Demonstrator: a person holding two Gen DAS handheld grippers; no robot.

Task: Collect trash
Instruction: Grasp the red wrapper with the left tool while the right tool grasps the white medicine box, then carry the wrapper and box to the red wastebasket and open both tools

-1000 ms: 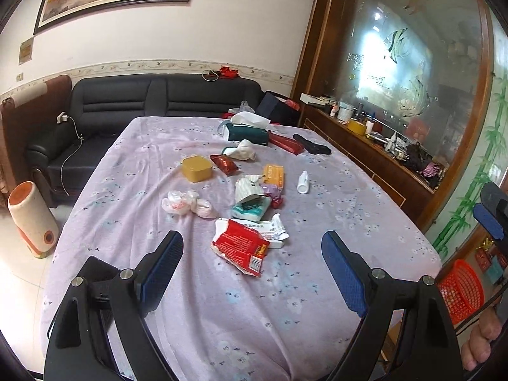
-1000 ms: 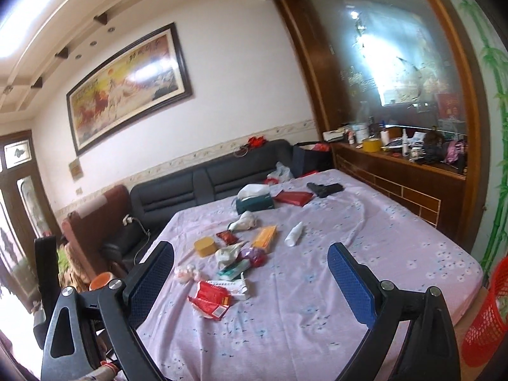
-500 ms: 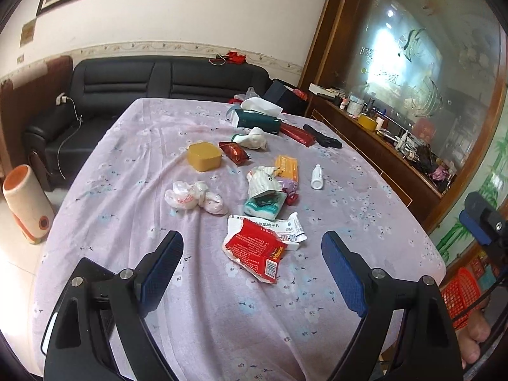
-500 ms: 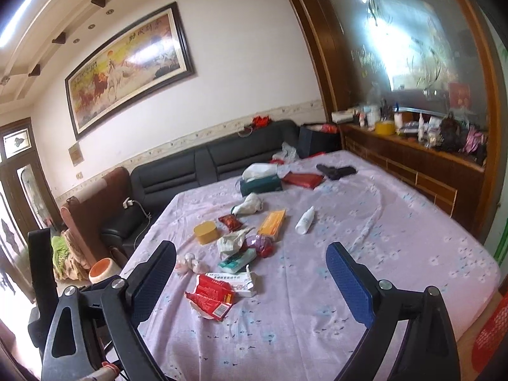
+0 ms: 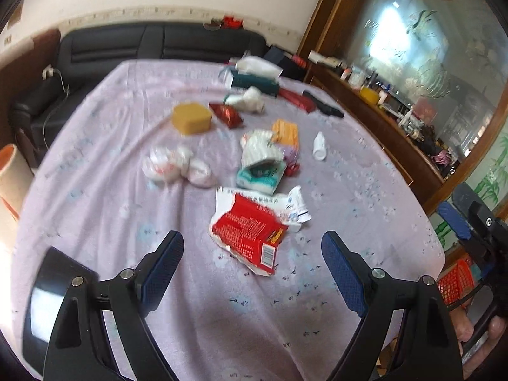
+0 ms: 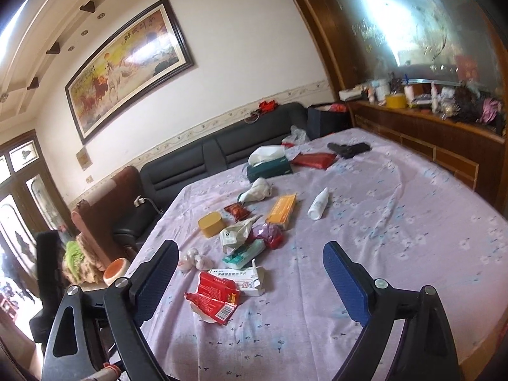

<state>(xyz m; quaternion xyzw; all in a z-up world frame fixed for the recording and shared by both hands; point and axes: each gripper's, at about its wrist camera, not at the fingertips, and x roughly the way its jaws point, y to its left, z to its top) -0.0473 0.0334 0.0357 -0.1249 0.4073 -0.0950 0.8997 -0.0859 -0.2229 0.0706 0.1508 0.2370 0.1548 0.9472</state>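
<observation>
Trash lies scattered on a table with a lilac flowered cloth [image 5: 95, 209]. Nearest is a torn red and white wrapper [image 5: 250, 231], which also shows in the right wrist view [image 6: 214, 295]. A white medicine box [image 6: 244, 277] lies beside it. Behind are a teal tissue pack [image 5: 260, 174], a crumpled white bag [image 5: 176, 165], an orange box [image 5: 285, 131], a yellow tub [image 5: 192, 117] and a white bottle [image 5: 319, 146]. My left gripper [image 5: 252, 273] is open and empty, just short of the red wrapper. My right gripper [image 6: 250, 279] is open and empty above the table's near part.
A red mesh basket [image 5: 455, 281] stands on the floor at the table's right. A green tissue box [image 6: 270, 166], a red pouch [image 6: 314, 160] and a black object [image 6: 349, 149] lie at the far end. A black sofa [image 6: 203, 162] and a wooden sideboard [image 6: 444, 133] border the table.
Both grippers have moved forward and tilted down toward the table. The red wrapper now sits closer between the left gripper's fingers. Both stay open.
</observation>
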